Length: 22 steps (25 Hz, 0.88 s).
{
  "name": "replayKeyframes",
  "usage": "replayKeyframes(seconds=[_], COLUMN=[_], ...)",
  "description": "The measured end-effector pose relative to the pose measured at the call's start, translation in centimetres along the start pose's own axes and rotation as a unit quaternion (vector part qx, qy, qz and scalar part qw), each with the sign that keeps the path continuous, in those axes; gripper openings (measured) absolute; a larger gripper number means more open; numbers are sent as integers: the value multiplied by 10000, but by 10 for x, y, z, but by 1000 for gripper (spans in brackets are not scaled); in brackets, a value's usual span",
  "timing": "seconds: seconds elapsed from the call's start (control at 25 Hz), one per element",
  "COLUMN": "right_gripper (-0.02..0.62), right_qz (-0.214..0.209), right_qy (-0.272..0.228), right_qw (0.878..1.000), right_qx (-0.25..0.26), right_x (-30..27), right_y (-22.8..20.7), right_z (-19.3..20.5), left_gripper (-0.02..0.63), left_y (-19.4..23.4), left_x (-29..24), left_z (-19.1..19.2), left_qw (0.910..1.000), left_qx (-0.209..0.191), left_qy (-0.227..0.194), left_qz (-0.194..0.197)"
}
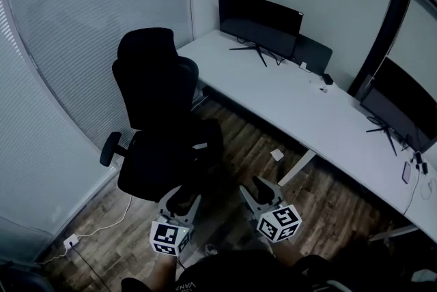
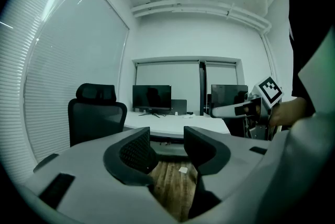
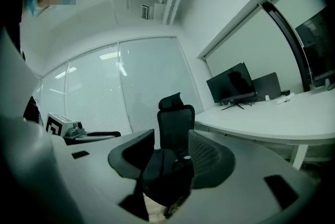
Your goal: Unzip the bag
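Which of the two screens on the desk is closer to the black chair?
The screen at the desk's far end, just behind the chair. The other screen stands much farther along the desk.

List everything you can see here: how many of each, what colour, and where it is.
chair: one, black, by the blinds, left of the desk
heap: one, black, on the chair seat; may be a bag, too dark to tell
desk: one, white, along the far wall
monitors: two, black, on the desk: far one, right one
scrap: one, white, on the wood floor by the desk
socket: one, white, on the floor at lower left, with a cable
left gripper: one, grey, fingers apart, empty
right gripper: one, grey, fingers apart, empty
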State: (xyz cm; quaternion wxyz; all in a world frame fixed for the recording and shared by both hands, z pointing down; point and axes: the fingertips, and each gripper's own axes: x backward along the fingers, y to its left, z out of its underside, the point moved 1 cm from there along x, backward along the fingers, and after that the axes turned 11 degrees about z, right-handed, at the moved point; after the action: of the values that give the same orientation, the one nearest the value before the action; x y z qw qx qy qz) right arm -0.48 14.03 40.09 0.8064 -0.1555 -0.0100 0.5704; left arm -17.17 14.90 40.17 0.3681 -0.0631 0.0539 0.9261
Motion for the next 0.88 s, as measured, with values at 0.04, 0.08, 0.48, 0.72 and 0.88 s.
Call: replayKeyframes(seconds=[0.04, 0.08, 0.48, 0.72, 0.88], right_gripper=[183, 183, 183, 183, 183], right_qz=[53, 100, 191, -10, -149], right_qy=[3, 11, 169, 342, 548], right_qw=[10000, 9999, 9994, 9988, 9977], right_qx=[-8, -19, -244, -347, -370], right_x=[-2, -4, -34, -88, -130], right_y=[3, 5, -14, -41, -64], right_z=[3, 5, 17, 15, 13], left_gripper=[196, 196, 196, 195, 195], left_y=[6, 11, 39, 69, 93], left_x=[1, 2, -23, -60, -92], left_z=[2, 4, 16, 16, 18], left_qw=[10000, 10000, 9996, 9996, 9994], left_qx=[1, 9, 60, -23, 75], left_qy=[19, 47, 173, 259, 322], left_qz=[36, 66, 211, 71, -69])
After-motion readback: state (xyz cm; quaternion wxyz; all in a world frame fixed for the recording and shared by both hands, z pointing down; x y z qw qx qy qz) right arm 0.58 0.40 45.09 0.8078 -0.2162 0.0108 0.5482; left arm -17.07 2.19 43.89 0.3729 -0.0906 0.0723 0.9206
